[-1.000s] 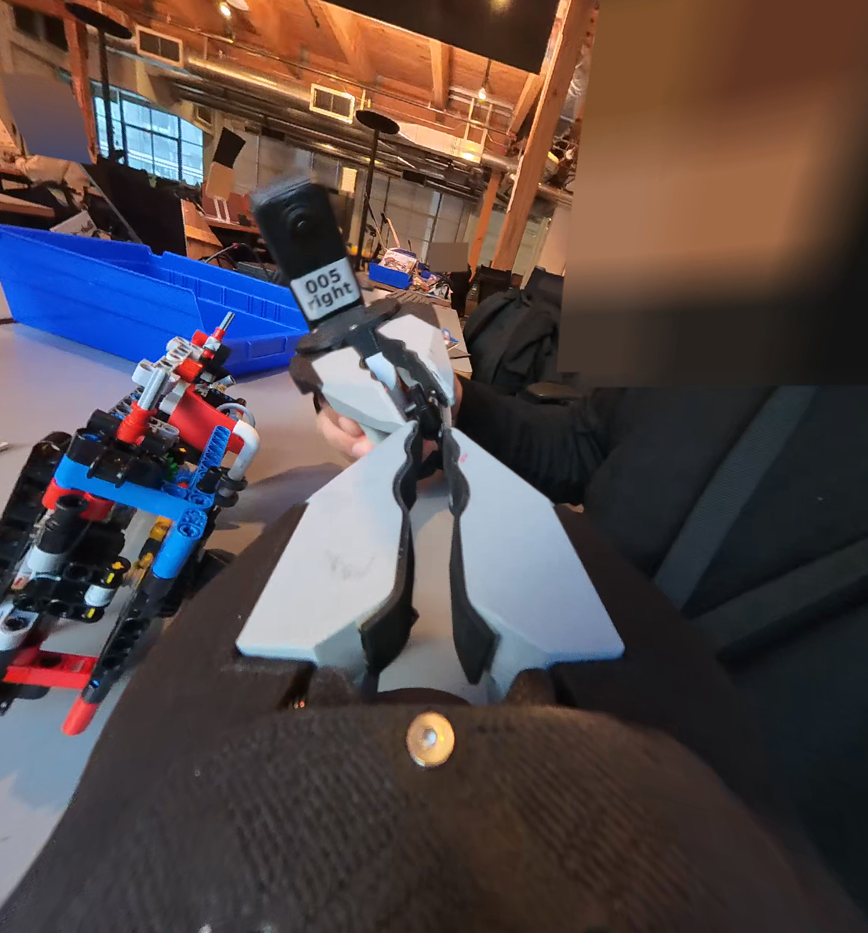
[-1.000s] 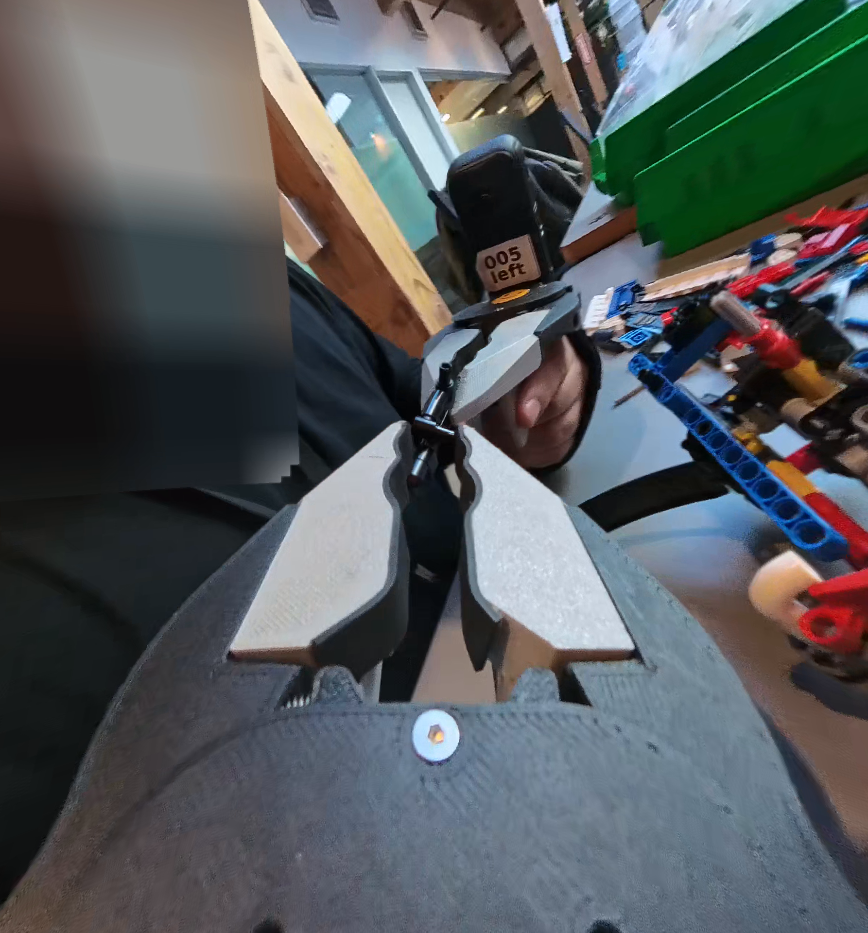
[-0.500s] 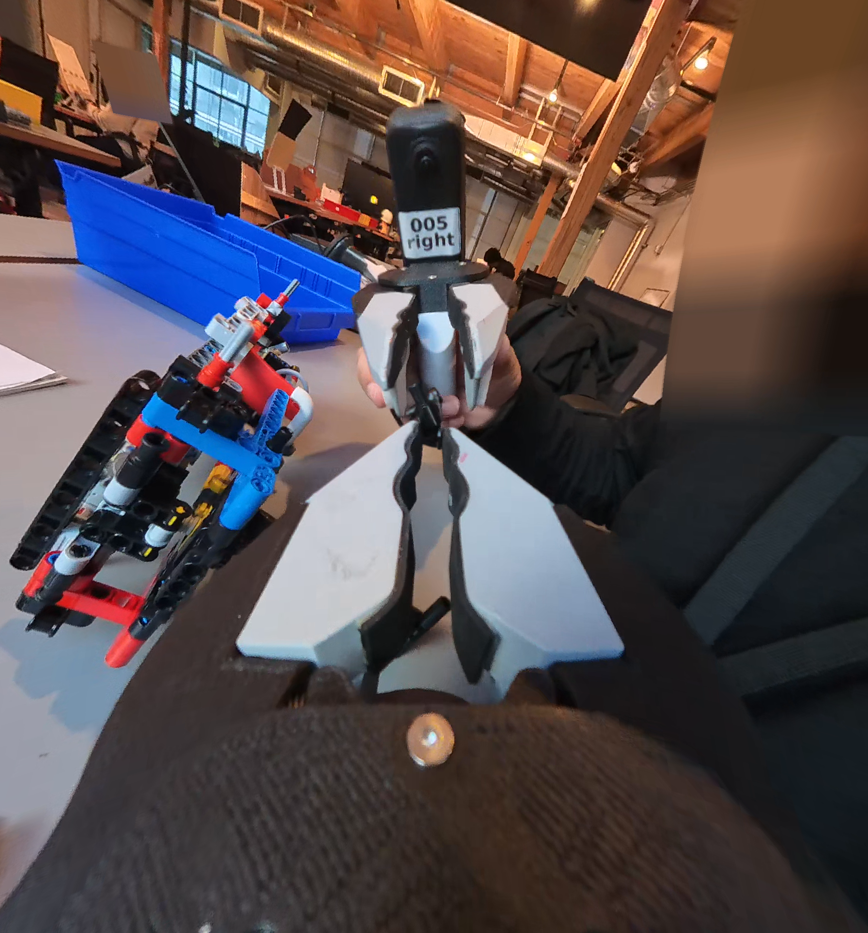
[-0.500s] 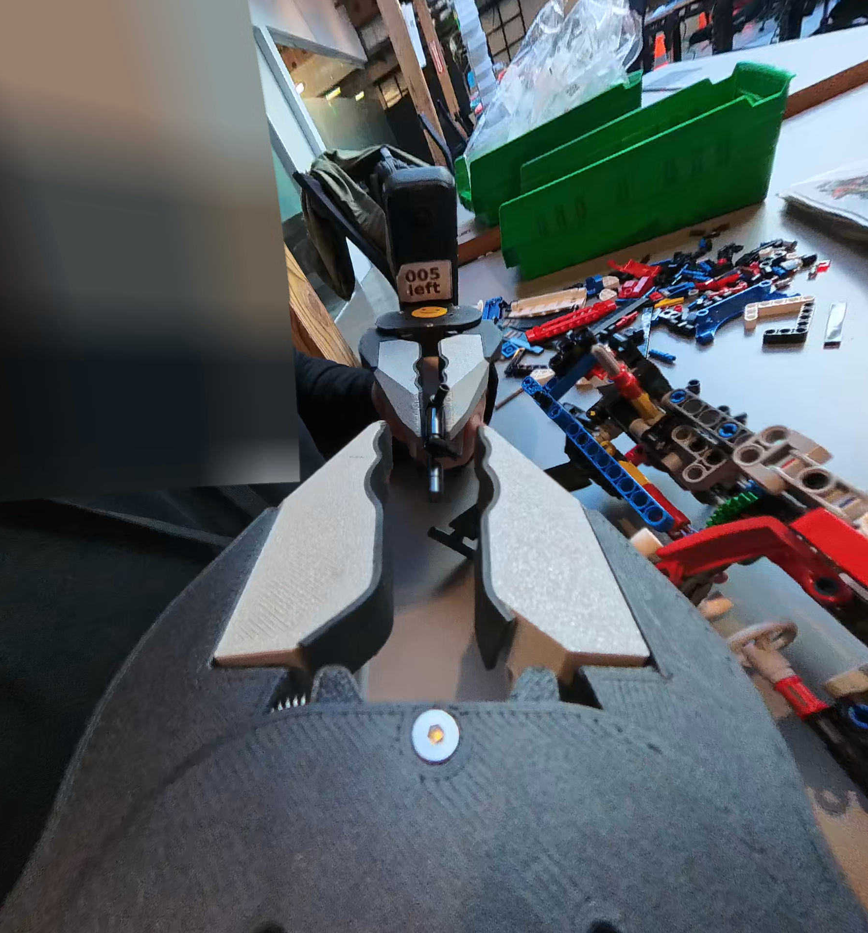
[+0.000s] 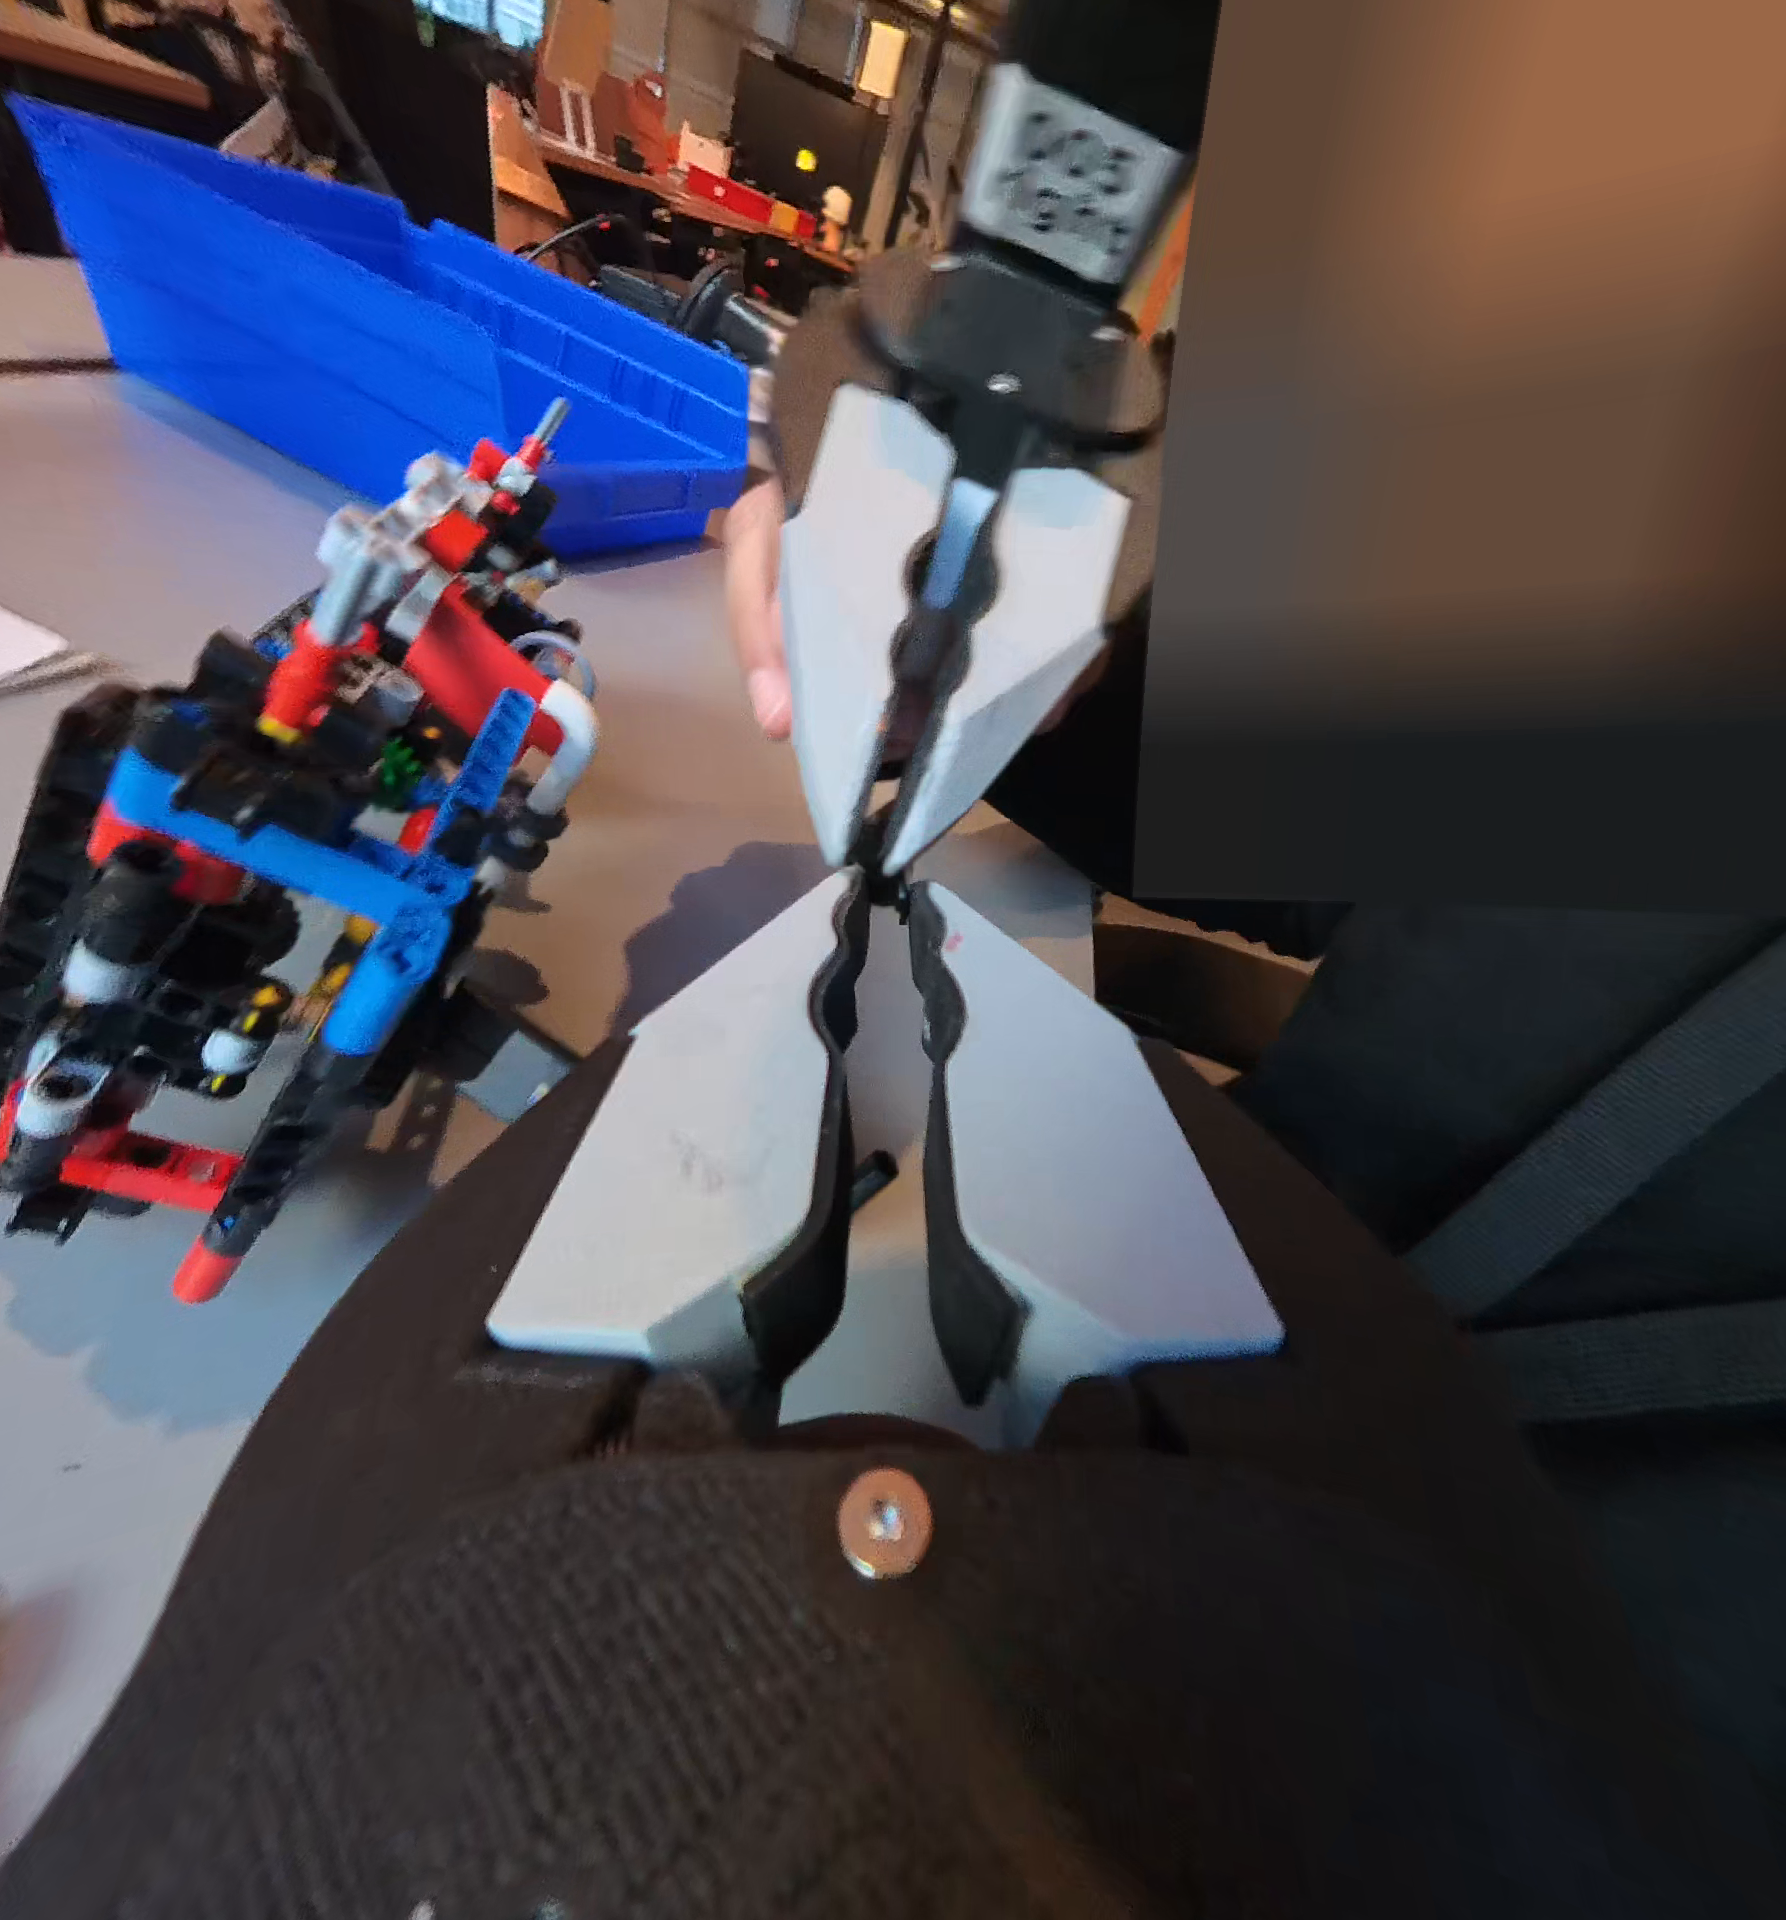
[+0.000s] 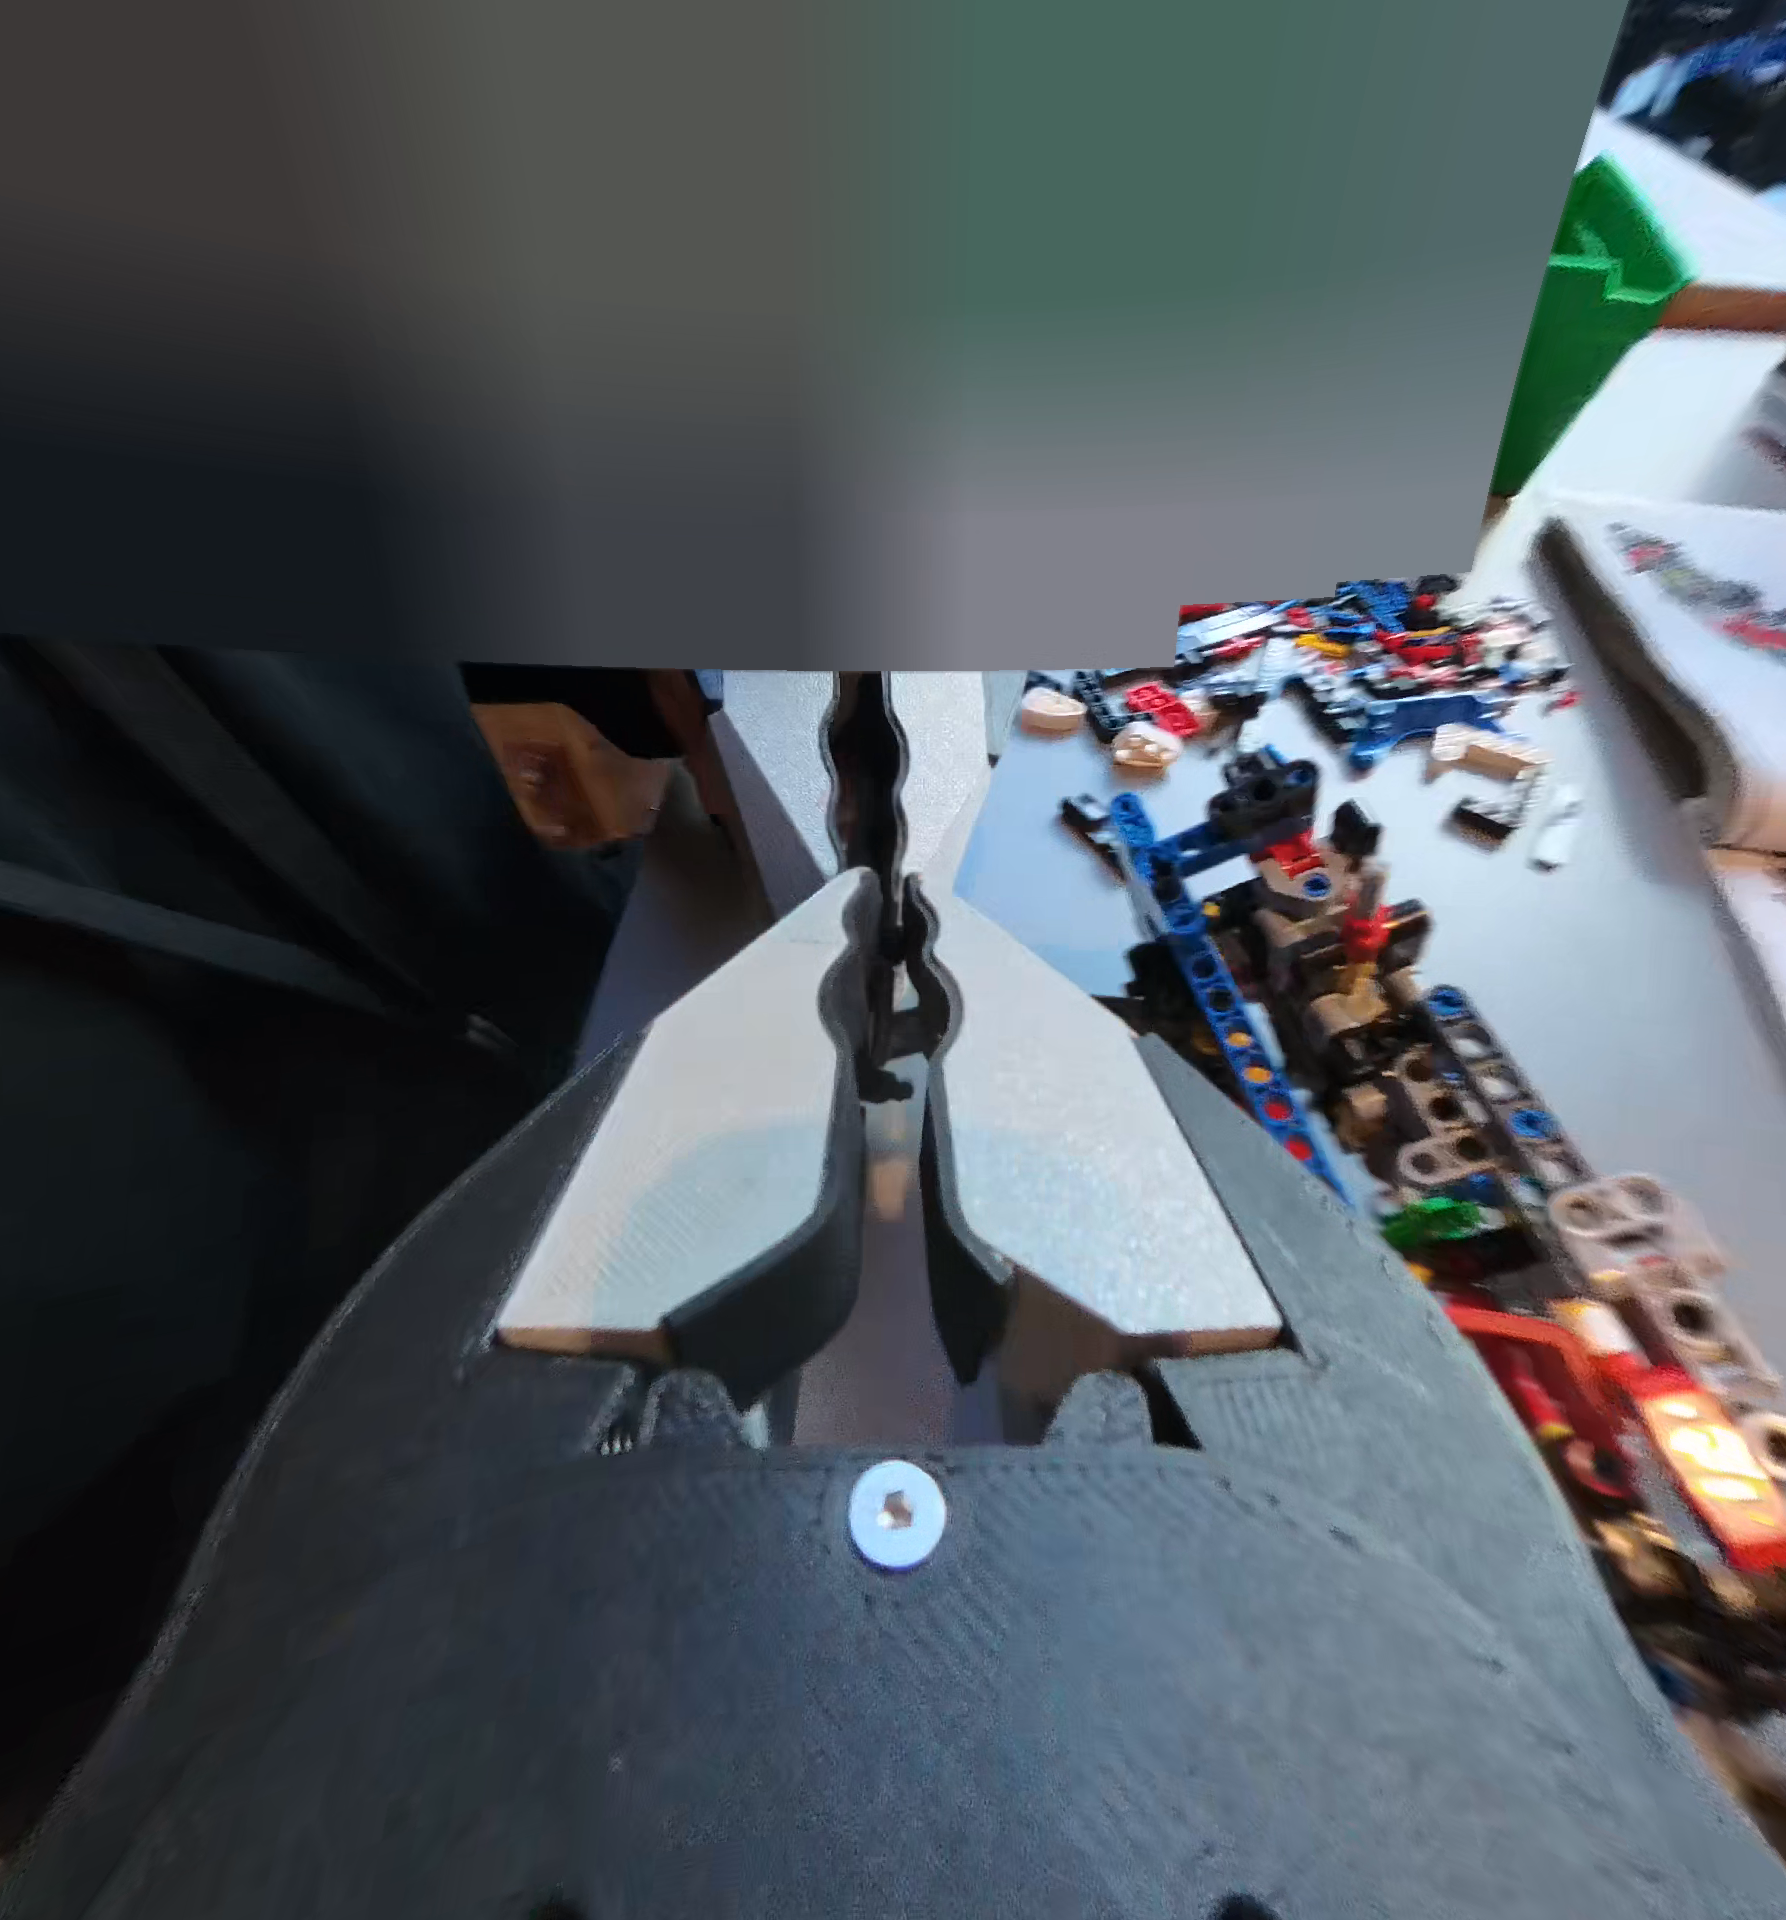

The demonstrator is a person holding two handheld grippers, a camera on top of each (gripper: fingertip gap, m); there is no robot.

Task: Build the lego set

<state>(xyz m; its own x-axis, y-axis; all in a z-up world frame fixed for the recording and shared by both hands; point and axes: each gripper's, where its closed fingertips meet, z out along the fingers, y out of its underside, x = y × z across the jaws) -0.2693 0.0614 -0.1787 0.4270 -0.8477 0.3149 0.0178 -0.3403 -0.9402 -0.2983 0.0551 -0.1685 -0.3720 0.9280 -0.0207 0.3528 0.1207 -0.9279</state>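
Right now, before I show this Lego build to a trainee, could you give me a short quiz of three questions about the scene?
1. True or false: the model stands inside the blue bin.
2. Which one shows in the right wrist view? A. a blue bin B. the green bin C. no bin
3. Fill in: the left gripper and the right gripper meet tip to tip at a small ____ piece.

Key:
1. False; it stands on the table, in front of the bin.
2. B
3. black
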